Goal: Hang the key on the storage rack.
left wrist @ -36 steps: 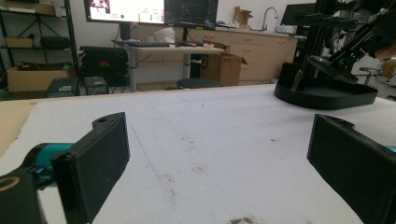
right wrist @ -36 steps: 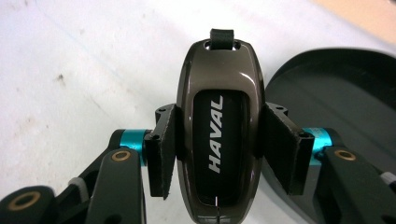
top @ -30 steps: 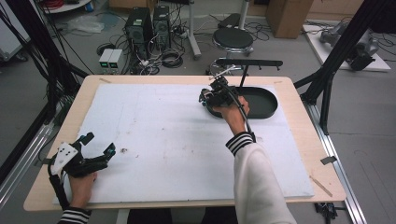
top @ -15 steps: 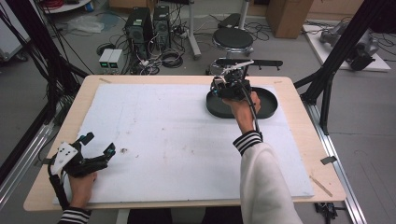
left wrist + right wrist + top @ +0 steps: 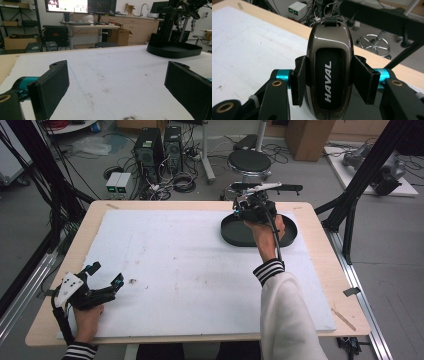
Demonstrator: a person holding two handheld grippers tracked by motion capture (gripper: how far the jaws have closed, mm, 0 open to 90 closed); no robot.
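Note:
A glossy dark car key fob (image 5: 329,72) marked HAVAL stands between the pads of my right gripper (image 5: 329,77), which is shut on its sides. In the high view the right gripper (image 5: 252,207) hovers over the far left part of a black oval tray (image 5: 235,236) at the table's back right. My left gripper (image 5: 102,277) rests near the front left corner of the white mat (image 5: 175,265), its jaws wide open with nothing between them. From the left gripper view the black tray (image 5: 175,50) lies far off to the right, beyond the open left gripper (image 5: 117,85).
The wooden table edge (image 5: 200,205) borders the mat on all sides. A black stool (image 5: 249,160), computer towers (image 5: 157,145) and cables stand on the floor behind the table. Black frame posts (image 5: 357,195) rise at the right. A small dark smudge (image 5: 133,281) marks the mat near the left gripper.
My right gripper has carried the key fob away from me and to the right, from the tray's left edge to over its back part. The left gripper has stayed still.

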